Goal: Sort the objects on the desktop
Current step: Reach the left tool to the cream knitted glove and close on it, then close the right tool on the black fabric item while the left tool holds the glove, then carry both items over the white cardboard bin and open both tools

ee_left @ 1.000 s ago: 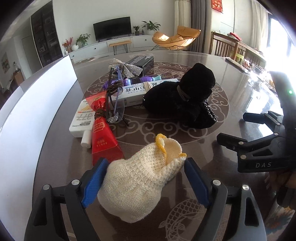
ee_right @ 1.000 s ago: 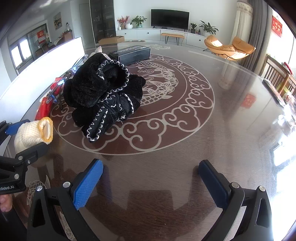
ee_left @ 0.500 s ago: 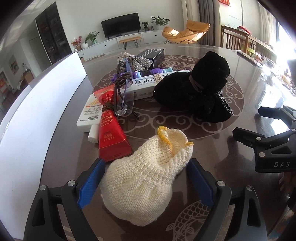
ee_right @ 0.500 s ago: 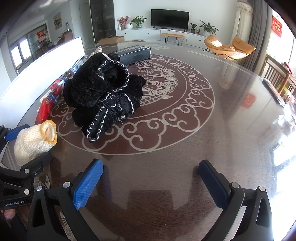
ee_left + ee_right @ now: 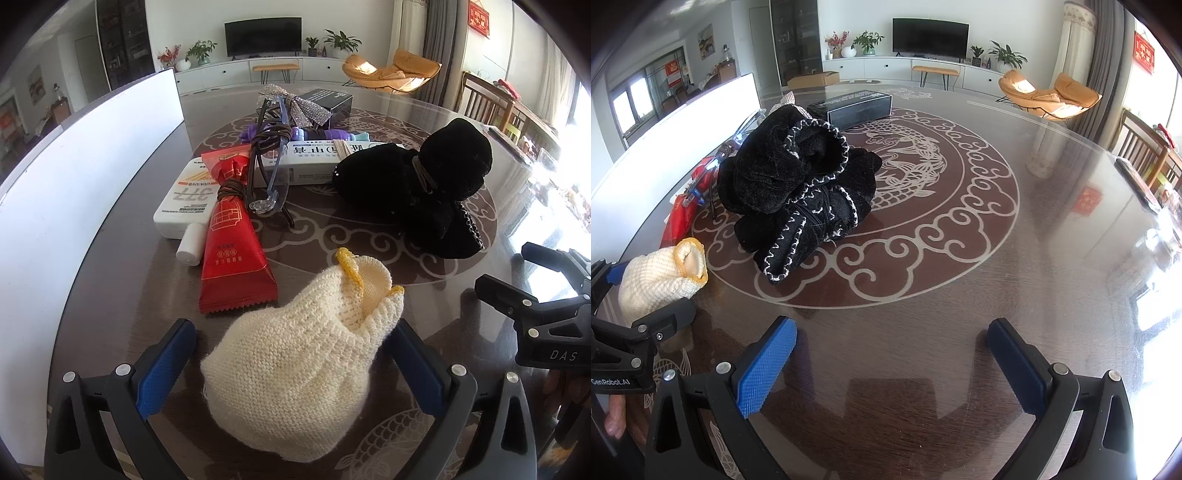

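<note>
A cream knitted sock bundle with a yellow cuff lies on the table between the open fingers of my left gripper; the pads stand apart from it. It also shows in the right wrist view. Behind it lie a red sachet, a white tube, a white medicine box with glasses on it, and a black plush bundle, which the right wrist view also shows. My right gripper is open and empty over bare table.
A white board stands along the table's left edge. A black box and a silver bow lie at the back. The right gripper's body is at the right of the left wrist view.
My left gripper has drawn back and turned slightly, so the cream sock sits a little farther out between the fingers. The right gripper has not moved.
</note>
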Demonstrator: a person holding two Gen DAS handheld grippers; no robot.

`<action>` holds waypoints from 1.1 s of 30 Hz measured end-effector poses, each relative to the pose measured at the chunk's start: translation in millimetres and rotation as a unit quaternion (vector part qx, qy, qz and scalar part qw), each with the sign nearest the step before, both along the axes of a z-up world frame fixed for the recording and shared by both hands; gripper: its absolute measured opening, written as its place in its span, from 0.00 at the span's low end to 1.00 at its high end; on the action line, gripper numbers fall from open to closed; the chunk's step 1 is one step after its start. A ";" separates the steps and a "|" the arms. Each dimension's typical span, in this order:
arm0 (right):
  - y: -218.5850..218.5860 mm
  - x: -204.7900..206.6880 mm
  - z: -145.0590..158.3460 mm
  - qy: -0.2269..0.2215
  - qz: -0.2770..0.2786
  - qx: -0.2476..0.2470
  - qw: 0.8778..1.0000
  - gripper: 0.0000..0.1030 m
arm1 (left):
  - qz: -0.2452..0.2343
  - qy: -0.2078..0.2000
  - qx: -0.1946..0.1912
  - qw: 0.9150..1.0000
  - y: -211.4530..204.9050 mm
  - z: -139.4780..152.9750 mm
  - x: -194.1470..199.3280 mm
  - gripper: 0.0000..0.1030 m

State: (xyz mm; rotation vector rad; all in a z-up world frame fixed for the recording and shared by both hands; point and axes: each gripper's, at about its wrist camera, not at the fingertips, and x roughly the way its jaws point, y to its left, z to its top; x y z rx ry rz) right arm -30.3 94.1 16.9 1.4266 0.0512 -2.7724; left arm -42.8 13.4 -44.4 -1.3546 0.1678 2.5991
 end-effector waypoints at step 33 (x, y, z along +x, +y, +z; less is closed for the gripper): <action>-97.1 -65.1 156.8 -0.058 0.260 0.034 0.963 0.38 | 0.073 0.077 0.212 0.972 -95.4 86.1 45.7 0.46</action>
